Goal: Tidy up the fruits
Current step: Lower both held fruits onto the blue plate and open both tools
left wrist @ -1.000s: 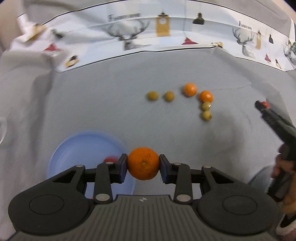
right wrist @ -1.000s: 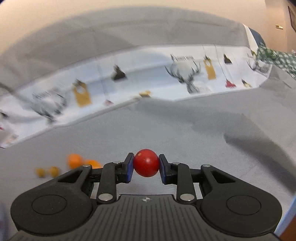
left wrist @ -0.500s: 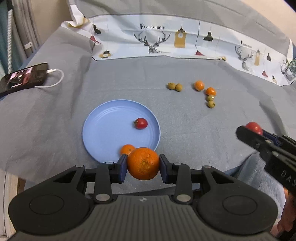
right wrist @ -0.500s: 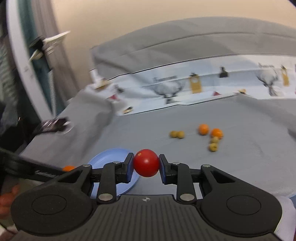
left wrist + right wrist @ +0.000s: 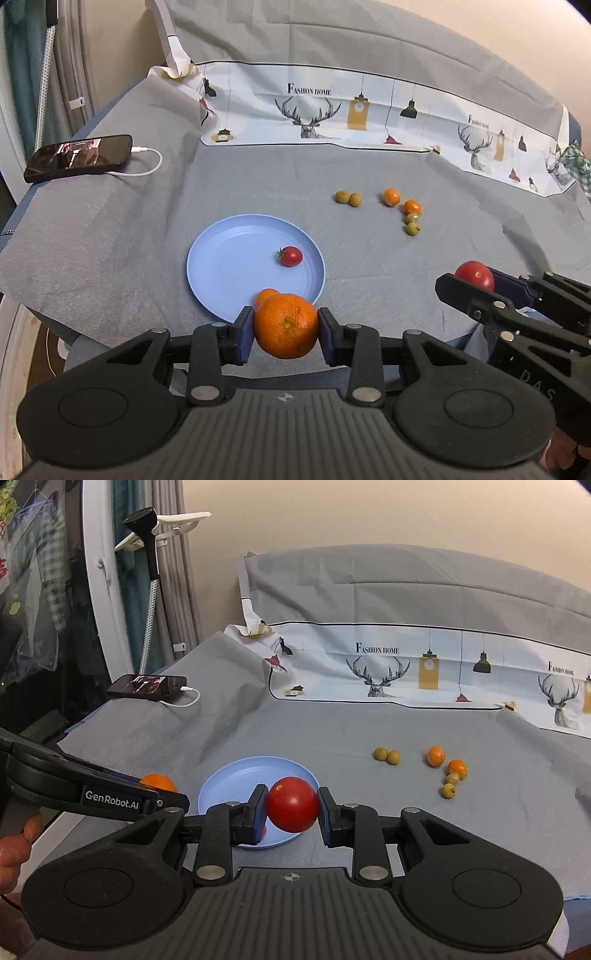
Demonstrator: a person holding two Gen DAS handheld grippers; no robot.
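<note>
While the left gripper (image 5: 286,335) clamps an orange (image 5: 286,325) and the right gripper (image 5: 291,809) a tomato (image 5: 291,804), either could roll off the plate (image 5: 221,266) near the bed's front edge if dropped.

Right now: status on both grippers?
Left gripper shut on orange. Right gripper shut on tomato. Plate ahead, nothing blocking.

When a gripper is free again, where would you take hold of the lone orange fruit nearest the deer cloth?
Grip the orange fruit across its widest middle, coming from above. It is round, so no side is better by shape. It sits apart on the grey sheet, with a second orange to its right, so I would close front to back.
</note>
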